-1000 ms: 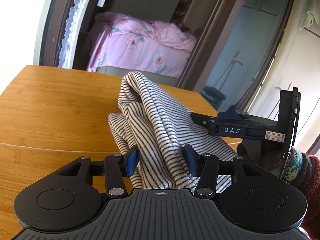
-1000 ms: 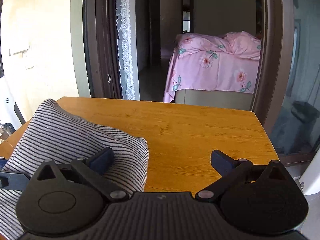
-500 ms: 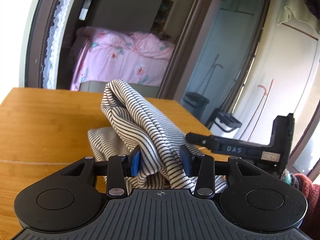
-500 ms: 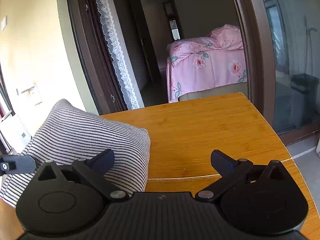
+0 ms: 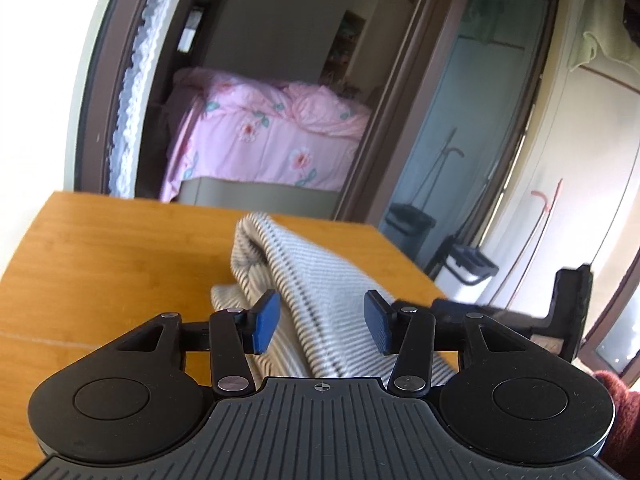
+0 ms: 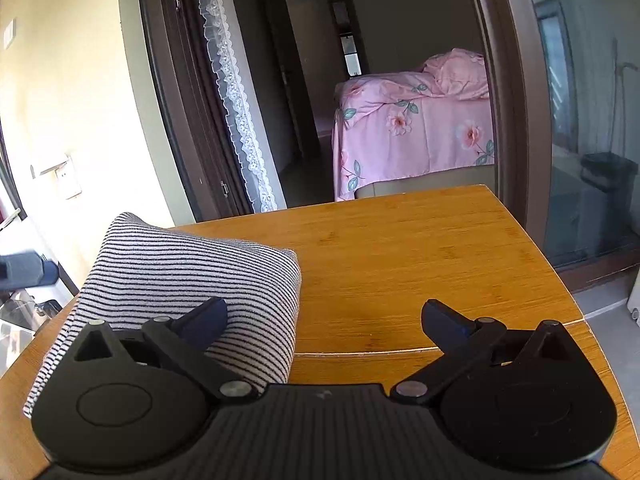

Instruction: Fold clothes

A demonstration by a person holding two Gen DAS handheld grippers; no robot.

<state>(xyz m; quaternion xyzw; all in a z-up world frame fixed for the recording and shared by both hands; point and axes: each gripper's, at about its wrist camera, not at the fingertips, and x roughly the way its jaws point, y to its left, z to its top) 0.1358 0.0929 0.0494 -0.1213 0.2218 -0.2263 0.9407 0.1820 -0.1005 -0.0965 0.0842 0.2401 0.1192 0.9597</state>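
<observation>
Two grippers are working over a wooden worktop point(image 6: 420, 248) where a striped garment point(image 6: 192, 276) is lying bunched in a raised fold. Left gripper point(image 5: 320, 322) is standing with its blue pads apart, the striped cloth running between them without either pad pressing it. Right gripper point(image 6: 324, 320) is spreading wide, its left finger point(image 6: 204, 320) lying over the garment's near edge and its right finger over bare wood. Beyond the worktop, a bed point(image 6: 416, 128) with pink floral bedding is showing through a doorway.
</observation>
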